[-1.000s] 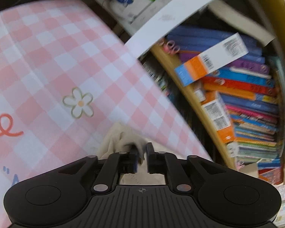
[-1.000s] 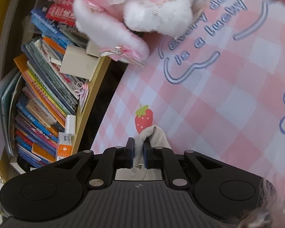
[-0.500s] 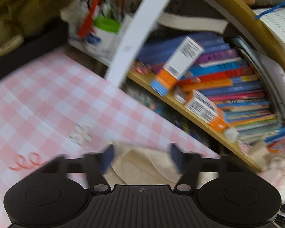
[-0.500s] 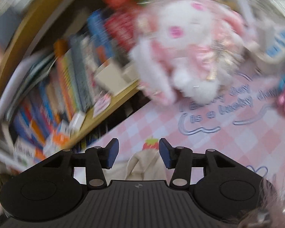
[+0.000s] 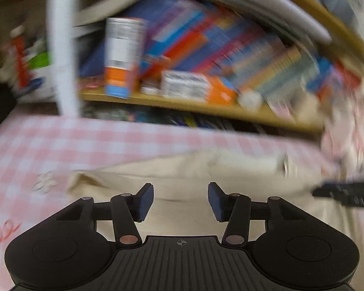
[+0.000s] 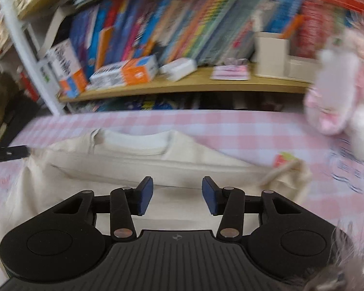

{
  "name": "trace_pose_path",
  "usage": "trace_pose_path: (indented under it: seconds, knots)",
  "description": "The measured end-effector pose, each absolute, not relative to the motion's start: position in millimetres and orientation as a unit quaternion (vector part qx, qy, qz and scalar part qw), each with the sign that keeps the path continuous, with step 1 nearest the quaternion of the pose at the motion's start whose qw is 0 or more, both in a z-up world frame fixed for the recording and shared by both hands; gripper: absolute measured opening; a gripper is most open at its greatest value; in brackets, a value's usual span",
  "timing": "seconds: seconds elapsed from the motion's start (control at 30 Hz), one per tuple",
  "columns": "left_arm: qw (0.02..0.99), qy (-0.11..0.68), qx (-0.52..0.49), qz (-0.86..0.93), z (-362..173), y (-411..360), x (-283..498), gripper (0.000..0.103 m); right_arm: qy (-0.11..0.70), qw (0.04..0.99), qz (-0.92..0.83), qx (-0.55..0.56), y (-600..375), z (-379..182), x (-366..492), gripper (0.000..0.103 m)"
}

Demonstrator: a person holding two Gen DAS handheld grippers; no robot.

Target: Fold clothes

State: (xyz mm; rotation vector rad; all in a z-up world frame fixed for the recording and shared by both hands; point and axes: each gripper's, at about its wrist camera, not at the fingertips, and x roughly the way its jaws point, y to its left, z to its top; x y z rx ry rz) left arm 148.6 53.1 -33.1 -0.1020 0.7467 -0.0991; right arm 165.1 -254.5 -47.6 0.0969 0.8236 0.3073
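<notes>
A shelf (image 5: 206,111) full of books (image 5: 230,48) runs along the back, and below it is a table with a pink and white check cloth (image 5: 85,143).

From the left wrist, the picture is blurry. The left gripper (image 5: 180,200) sits at 6 o'clock with its two blue fingers (image 5: 145,201) wide apart and nothing between them. A cream shirt (image 5: 182,172) lies flat on the cloth under and past the fingers. A white post (image 5: 63,48) stands at 10 o'clock. An orange and white box (image 5: 122,55) stands on the shelf at 11 o'clock. A dark thing (image 5: 344,194) pokes in at 3 o'clock; it is too blurry to tell what it is.

From the right wrist, the right gripper (image 6: 177,195) is at 6 o'clock. Its fingers (image 6: 144,195) are wide apart too and hold nothing. The shirt (image 6: 133,160) lies on the cloth (image 6: 230,126) just past the fingers, with its neck hole toward 12 o'clock. One sleeve (image 6: 288,172) is bunched up at 3 o'clock. A pink and white fluffy toy (image 6: 339,97) sits at 2 o'clock on the cloth. A white cup (image 6: 271,55) stands on the shelf (image 6: 182,87) at 1 o'clock.
</notes>
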Motion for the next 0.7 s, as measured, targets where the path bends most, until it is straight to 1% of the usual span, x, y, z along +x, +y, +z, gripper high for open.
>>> trace_pose_path:
  seconds: [0.13, 0.2, 0.3, 0.4, 0.53, 0.6, 0.7]
  knots:
    - [0.914, 0.402, 0.012, -0.059, -55, 37, 156, 0.045, 0.426, 0.893, 0.143, -0.009, -230, -62, 172, 0.037]
    - [0.905, 0.42, 0.03, -0.055, -65, 37, 158, 0.046, 0.434, 0.89, 0.14, -0.026, -228, -70, 170, 0.037]
    - [0.903, 0.426, -0.013, -0.049, -63, 50, 168, 0.046, 0.433, 0.889, 0.145, -0.024, -234, -70, 171, 0.037]
    - [0.899, 0.434, -0.022, -0.05, -58, 64, 178, 0.045, 0.437, 0.889, 0.134, -0.017, -245, -69, 174, 0.035]
    - [0.892, 0.451, 0.006, -0.044, -60, 83, 185, 0.045, 0.443, 0.888, 0.12, -0.008, -260, -67, 177, 0.034]
    - [0.888, 0.457, 0.011, -0.044, -61, 93, 183, 0.045, 0.446, 0.888, 0.112, -0.003, -267, -66, 179, 0.032]
    - [0.885, 0.463, 0.009, -0.05, -63, 105, 182, 0.045, 0.45, 0.887, 0.102, 0.004, -279, -64, 181, 0.031]
